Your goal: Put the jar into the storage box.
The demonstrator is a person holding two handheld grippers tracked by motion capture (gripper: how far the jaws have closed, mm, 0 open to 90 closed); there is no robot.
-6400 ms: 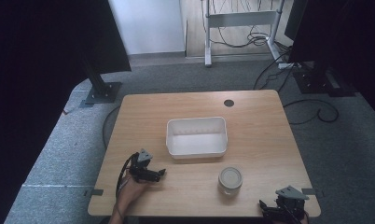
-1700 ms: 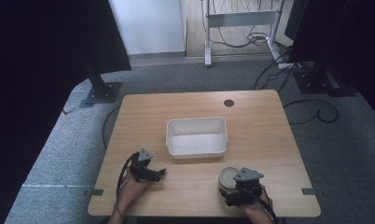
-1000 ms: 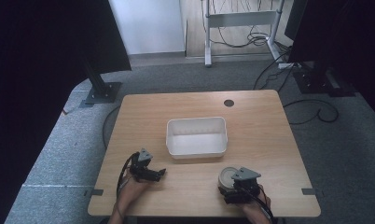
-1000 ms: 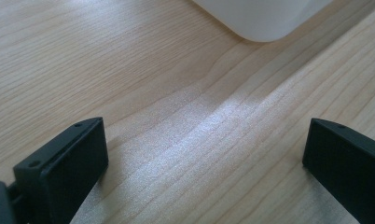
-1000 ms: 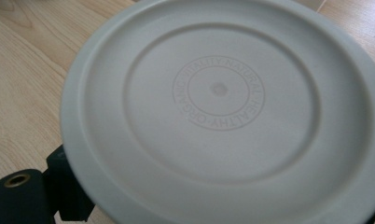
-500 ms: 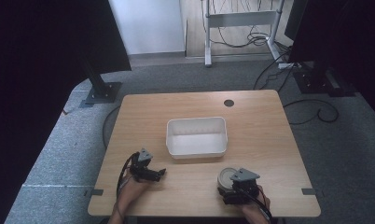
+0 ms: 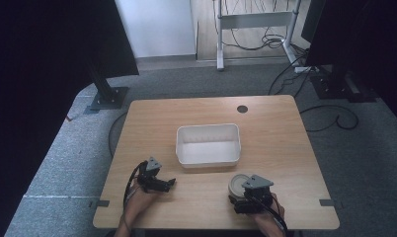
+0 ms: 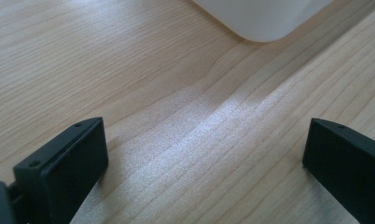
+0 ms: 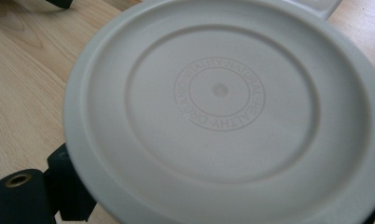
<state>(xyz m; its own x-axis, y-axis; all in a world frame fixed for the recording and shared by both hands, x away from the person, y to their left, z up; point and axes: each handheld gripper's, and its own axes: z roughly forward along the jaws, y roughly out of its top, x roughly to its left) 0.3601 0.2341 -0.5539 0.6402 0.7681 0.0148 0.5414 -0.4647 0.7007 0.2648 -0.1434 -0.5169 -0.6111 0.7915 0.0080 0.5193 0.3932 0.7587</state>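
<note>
The right tongs [image 7: 241, 193] sit around a lidded jar [image 7: 237, 183], its jaws at the jar's sides under the lid; whether they grip cannot be told. The left tongs [image 7: 168, 182] rest released on the tabletop [image 7: 275, 143], a white tub [image 7: 208, 144] just ahead.

The round grey lid [image 9: 223, 107] bears embossed ring lettering: "VITALITY NATURAL HEALTHY ORGANIC".

Light wooden table [image 7: 275, 133] with white rectangular tub [image 7: 208, 144] and round lidded jar [image 7: 237, 183]

Black hand-held gripper [image 7: 154, 181] each hand — grey three-cornered plates, trailing black cables, blocky jaws
</note>
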